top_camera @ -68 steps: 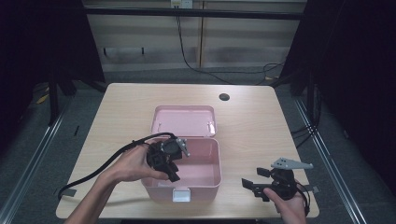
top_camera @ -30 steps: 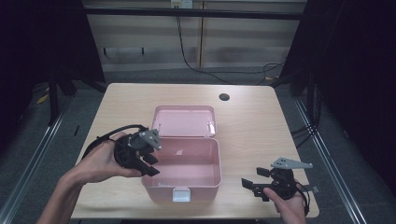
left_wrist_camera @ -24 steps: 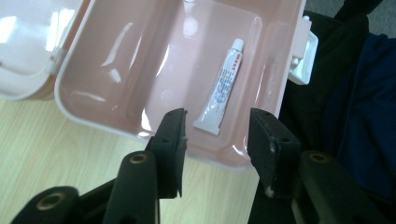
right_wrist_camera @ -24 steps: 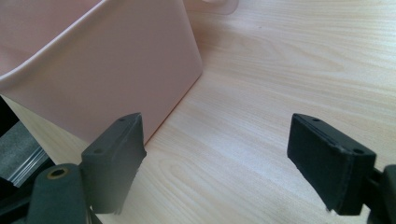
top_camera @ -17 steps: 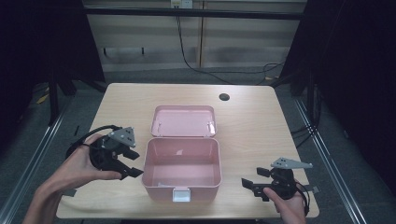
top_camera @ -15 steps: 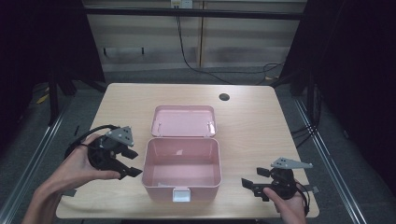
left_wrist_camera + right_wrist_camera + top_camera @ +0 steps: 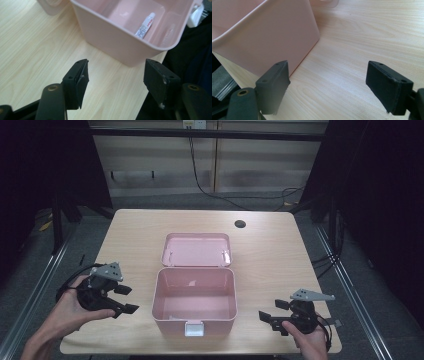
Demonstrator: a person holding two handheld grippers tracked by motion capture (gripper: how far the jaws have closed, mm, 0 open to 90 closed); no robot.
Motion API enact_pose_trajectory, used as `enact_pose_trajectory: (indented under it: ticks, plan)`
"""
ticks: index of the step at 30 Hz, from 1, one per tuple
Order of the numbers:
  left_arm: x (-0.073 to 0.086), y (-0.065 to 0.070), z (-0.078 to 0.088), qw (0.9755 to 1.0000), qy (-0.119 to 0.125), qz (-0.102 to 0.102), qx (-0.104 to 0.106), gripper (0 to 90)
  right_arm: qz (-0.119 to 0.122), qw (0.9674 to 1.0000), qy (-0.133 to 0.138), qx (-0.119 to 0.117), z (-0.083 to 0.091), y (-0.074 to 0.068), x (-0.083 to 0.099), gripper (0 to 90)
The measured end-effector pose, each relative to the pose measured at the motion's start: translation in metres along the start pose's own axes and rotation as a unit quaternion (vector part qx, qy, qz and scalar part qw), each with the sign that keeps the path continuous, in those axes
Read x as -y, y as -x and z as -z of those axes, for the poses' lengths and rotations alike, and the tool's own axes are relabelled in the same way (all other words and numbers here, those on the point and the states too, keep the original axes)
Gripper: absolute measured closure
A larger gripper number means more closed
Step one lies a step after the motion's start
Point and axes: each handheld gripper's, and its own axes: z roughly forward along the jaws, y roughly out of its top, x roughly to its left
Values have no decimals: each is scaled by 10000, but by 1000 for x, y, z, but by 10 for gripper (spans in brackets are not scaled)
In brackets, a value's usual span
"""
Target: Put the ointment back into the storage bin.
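Observation:
An open pink box stands in the middle of the wooden table, its lid laid back behind it. In the left gripper view a small white tube lies on the box floor. My left gripper hovers left of the box. Its jaws have just been opening and stand open, with nothing between them. My right gripper sits open at the front right, its jaws pointing towards the box's right wall.
The box has a white latch on its front wall, near the table's front edge. A dark round hole is set in the table at the back right. Bare wood lies on both sides of the box.
My left gripper has moved from above the box's left side out to the left and lower, and its jaws have spread apart. The right gripper has stayed put.

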Motion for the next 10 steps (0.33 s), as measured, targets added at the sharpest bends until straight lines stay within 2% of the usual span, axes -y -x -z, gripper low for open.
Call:
enact_pose_trajectory:
  ticks: [1, 2, 3, 4, 7, 9, 10]
  plan:
    - [4, -2, 0, 10000, 12, -11, -45, 373, 7, 10000, -1, 3, 0, 0, 0, 183]
    - [8, -3, -2, 9999, 53, 90, -90, 373, 24, 10000, 7, -6, 0, 0, 0, 183]
    - [9, -4, -4, 9999, 6, 80, -149, 372, 28, 10000, 5, 1, -1, 0, 0, 183]
    - [12, -5, -6, 9996, 28, 201, -219, 365, 22, 10000, 0, 3, -1, 0, 0, 183]
    - [17, -10, -15, 9993, -121, 221, -264, 340, 15, 10000, 3, 31, -1, 0, -1, 182]
    - [21, -13, -18, 9990, -90, 287, -321, 338, 16, 10000, -5, 32, -1, 1, 0, 182]
    - [24, -14, -20, 9985, -20, 422, -341, 334, 29, 10000, -8, 60, -2, 1, 0, 179]
